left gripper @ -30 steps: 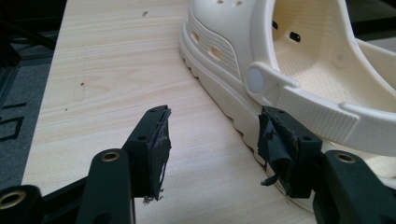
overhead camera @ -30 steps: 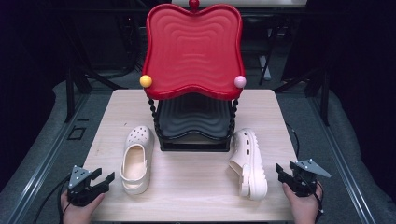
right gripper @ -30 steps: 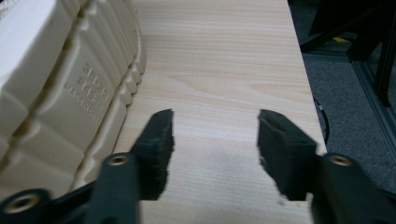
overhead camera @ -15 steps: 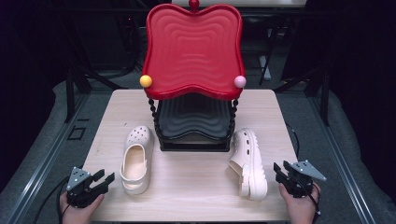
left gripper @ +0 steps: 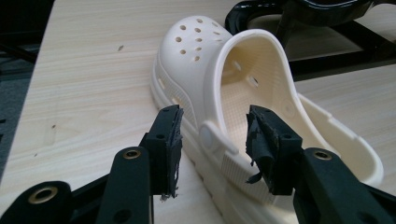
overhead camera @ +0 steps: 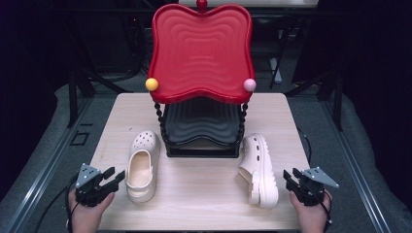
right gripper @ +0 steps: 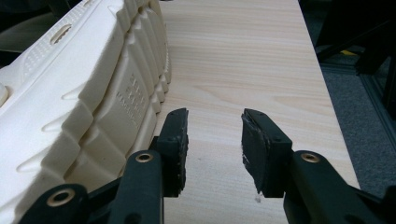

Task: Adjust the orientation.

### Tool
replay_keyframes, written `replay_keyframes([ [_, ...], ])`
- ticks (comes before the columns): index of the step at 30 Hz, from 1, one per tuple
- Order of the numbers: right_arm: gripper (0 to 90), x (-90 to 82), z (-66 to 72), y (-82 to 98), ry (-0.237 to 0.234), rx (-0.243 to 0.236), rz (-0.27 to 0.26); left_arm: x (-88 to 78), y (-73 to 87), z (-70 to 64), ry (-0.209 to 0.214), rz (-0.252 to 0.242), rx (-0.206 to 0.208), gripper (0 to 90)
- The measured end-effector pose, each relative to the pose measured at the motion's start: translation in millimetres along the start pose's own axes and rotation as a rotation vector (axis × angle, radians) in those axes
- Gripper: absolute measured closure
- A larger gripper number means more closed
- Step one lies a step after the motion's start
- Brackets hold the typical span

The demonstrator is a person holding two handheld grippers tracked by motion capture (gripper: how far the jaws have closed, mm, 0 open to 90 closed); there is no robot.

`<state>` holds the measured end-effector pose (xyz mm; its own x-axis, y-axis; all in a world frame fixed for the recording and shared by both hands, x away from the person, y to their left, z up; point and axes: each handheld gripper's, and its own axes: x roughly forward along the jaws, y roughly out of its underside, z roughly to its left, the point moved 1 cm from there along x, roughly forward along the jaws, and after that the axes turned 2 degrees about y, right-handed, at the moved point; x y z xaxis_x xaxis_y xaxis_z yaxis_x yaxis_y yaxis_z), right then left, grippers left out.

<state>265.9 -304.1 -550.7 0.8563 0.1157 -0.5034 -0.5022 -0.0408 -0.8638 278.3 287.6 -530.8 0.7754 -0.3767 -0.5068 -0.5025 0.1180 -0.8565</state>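
Cream clog [overhead camera: 142, 166] upright at left of the table [overhead camera: 204, 194], toe away, just beside left gripper [overhead camera: 116, 177]. Jaws just been closing, part open, straddling the heel strap's pivot [left gripper: 211, 138] without pressing. Judged step: approach before a grasp. Next: ease forward, pinch strap or side wall. Red and black two-tier rack [overhead camera: 201, 58] at centre back. Second clog [overhead camera: 259, 170] on its side at right, ribbed sole [right gripper: 84, 102] toward right gripper [overhead camera: 290, 178]. Jaws likewise just been closing, part open, nothing between them, just beside the sole; needs a shift toward it.
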Motion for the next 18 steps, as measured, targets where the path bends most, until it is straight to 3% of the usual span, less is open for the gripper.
replay_keyframes([
  [4, 60.8, -0.3, -0.7, 0.4, -0.010, 0.013, 0.006, 14.4, -8.8, -0.2, -0.014, 0.033, 0.030, 55.2],
  [7, 60.8, -0.9, -1.7, 0.3, -0.010, 0.018, 0.000, 21.2, -13.8, 1.0, -0.020, 0.029, 0.014, 57.8],
  [18, 60.2, -1.2, -4.8, 0.5, -0.017, 0.031, -0.006, 42.6, -25.6, -3.6, -0.031, 0.054, 0.057, 63.0],
])
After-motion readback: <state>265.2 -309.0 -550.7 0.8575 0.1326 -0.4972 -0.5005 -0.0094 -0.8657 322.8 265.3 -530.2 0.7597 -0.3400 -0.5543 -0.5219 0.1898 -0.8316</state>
